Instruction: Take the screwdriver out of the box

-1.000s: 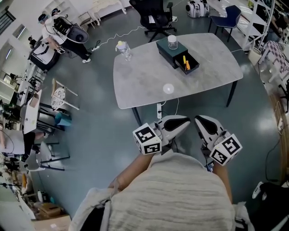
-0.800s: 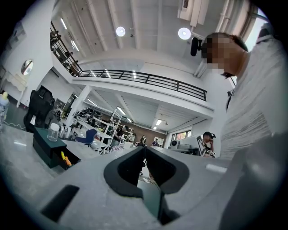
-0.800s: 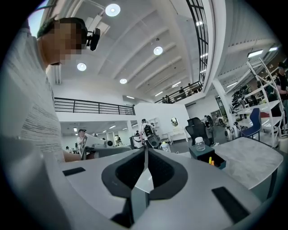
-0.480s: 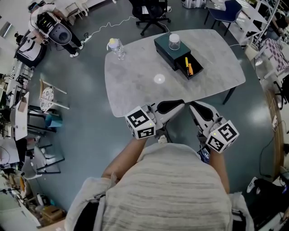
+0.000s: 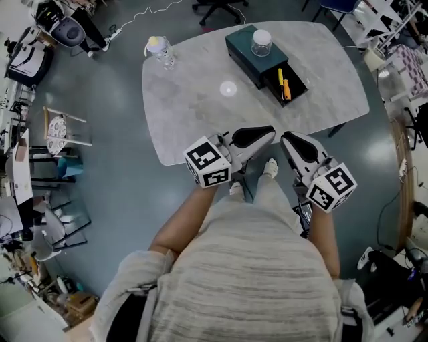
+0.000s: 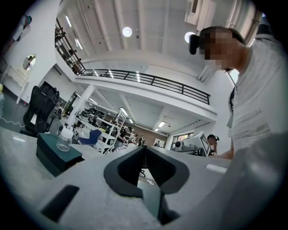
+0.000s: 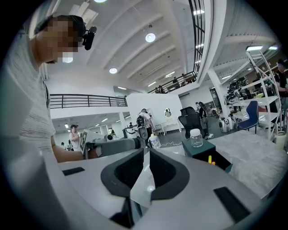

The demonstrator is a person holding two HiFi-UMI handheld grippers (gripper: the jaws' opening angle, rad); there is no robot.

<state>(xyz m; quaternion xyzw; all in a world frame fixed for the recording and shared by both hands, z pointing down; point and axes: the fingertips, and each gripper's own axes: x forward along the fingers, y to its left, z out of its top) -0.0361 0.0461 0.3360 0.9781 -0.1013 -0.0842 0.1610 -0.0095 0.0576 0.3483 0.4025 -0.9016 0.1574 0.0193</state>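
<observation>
The person stands at the near edge of the grey bench (image 5: 200, 113), with a hand-held gripper in each hand held out side by side over that edge.

The left hand-held gripper (image 5: 269, 132) has its jaws pressed together, tip to tip, with nothing between them; its own view (image 6: 145, 150) shows the dark pads meeting in a point. The right hand-held gripper (image 5: 286, 139) is the same: its jaws are closed on each other and empty, as its own view (image 7: 146, 152) shows. The two sets of jaws sit just beside each other, and both point toward the far side of the bench. The marker cubes ride at the near ends, close to the person's grey striped top.

The dark teal box (image 5: 244, 45) sits on the far right part of the bench, well apart from both grippers. Its drawer is pulled out toward the near right. The screwdriver (image 5: 283, 84), yellow and orange, lies inside that open drawer, untouched. From the right gripper view the box (image 7: 200, 148) stands to the right of the jaws, with a bit of the screwdriver (image 7: 209, 158) showing in the drawer.

A clear glass jar (image 5: 261, 42) with a white lid stands upright on top of the box. A plastic bottle (image 5: 162, 51) stands upright near the far left corner of the bench. A black office chair (image 5: 221, 7) stands on the floor beyond the bench.
</observation>
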